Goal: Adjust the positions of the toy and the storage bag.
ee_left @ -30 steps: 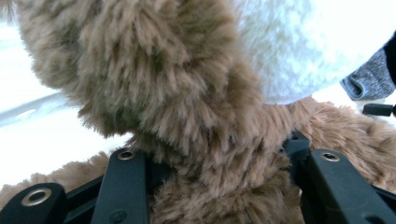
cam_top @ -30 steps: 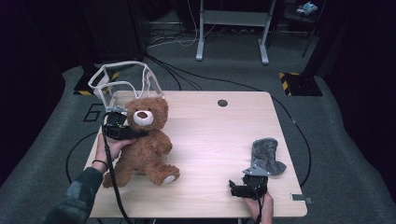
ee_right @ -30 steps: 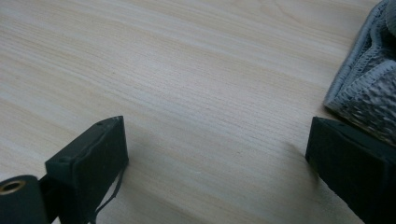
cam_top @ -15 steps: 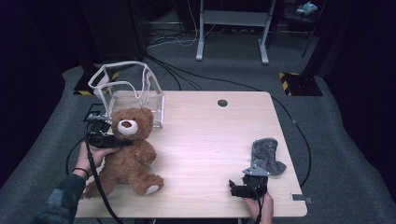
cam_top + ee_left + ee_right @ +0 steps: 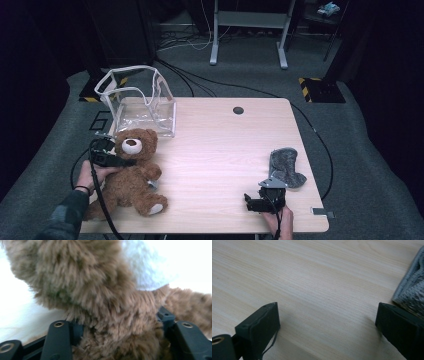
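A brown teddy bear [image 5: 131, 176] lies on its back at the near left of the wooden table [image 5: 220, 135]. My left gripper [image 5: 127, 161] reaches in from the left at the bear's neck, just under its head. In the left gripper view, brown fur [image 5: 110, 302] fills the whole gap between the two jaws of the left gripper [image 5: 120, 330] and touches both. These jaws have just been opening, with the bear still between them. My right gripper [image 5: 251, 202] rests open near the table's front edge. Bare wood lies between the jaws of the right gripper [image 5: 327, 320].
A clear plastic bag [image 5: 141, 102] with white trim stands open at the table's back left, just behind the bear. A grey cloth [image 5: 286, 167] [image 5: 412, 290] lies right of the right gripper. A small dark disc [image 5: 238, 110] sits near the far edge. Cables run over the floor.
The left hand has carried the bear left and down, away from the clear bag, and the bear now lies lower on the table. The right gripper has kept still.
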`<state>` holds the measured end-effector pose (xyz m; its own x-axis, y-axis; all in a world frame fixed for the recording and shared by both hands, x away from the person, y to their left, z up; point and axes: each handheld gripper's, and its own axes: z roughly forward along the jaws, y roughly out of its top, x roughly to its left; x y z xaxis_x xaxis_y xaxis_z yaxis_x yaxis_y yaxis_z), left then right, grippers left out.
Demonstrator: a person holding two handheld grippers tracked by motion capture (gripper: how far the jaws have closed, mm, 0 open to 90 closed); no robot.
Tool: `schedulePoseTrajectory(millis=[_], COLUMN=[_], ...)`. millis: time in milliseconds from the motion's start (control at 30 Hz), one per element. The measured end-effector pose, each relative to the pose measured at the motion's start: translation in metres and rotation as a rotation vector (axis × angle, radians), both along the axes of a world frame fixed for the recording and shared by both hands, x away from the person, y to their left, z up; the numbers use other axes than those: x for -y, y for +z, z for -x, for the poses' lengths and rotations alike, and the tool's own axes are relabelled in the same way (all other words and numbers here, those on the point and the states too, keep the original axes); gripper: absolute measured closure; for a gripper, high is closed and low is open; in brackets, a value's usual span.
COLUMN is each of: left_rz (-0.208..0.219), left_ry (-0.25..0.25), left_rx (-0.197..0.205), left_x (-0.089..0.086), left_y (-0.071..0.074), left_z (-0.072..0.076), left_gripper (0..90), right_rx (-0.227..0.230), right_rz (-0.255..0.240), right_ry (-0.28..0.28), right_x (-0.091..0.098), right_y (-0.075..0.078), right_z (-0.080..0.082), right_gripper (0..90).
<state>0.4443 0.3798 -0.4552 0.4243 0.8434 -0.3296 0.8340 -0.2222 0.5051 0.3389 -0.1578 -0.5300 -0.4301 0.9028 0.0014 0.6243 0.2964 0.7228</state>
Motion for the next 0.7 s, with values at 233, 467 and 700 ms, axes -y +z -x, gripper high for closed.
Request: schedulePoseTrajectory(millis=[233, 467, 700], left_rz=[0.001, -0.036, -0.091], left_ry=[0.044, 0.069, 0.115], left_rx=[0.008, 0.078, 0.136], left_x=[0.003, 0.006, 0.003], left_y=[-0.005, 0.001, 0.016], left_z=[-0.005, -0.002, 0.001], left_gripper=[25.1, 13.3, 6.2], right_rx=[-0.004, -0.008, -0.008], right_rz=[0.010, 0.012, 0.012], right_ry=[0.049, 0.044, 0.048], right_x=[0.000, 0.000, 0.001], right_y=[-0.001, -0.001, -0.001], right_z=[-0.005, -0.007, -0.007], right_gripper=[1.9, 0.0, 0.0])
